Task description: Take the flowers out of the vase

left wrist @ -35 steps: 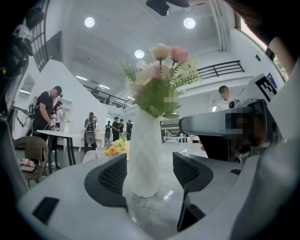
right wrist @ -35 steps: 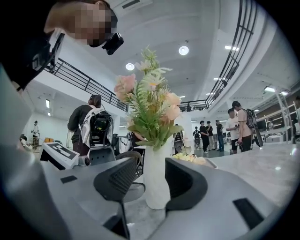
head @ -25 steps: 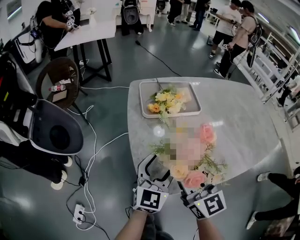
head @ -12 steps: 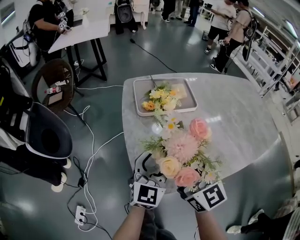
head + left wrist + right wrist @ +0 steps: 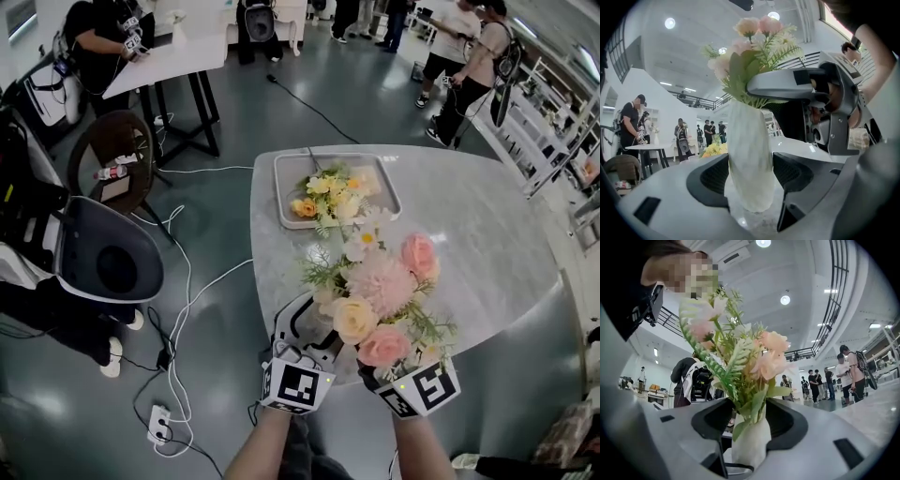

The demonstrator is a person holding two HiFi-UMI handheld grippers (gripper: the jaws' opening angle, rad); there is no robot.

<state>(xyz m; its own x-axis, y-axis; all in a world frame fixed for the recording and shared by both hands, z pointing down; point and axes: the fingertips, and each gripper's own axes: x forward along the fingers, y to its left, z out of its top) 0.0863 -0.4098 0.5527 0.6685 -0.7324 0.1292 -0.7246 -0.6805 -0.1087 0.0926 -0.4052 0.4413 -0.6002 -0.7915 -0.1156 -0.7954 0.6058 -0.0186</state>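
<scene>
Left gripper view shows the left claw (image 5: 749,180) clamped on the white textured vase (image 5: 749,140) at the grey marble desk's (image 5: 487,234) near edge. The right claw (image 5: 749,420) is closing around the pink-and-cream artificial flowers' (image 5: 740,357) stems, which are not yet pinched. The next move likely calls for a firm grip, then a straight lift.

Flower stems (image 5: 746,401) above the white vase (image 5: 751,446), between closing jaws of the right hand-held gripper (image 5: 749,420)

In the head view the flowers (image 5: 380,291) hide the vase (image 5: 749,159) beneath them.

Ceiling lamps (image 5: 785,299) shine bright; edges bend and darken.
</scene>
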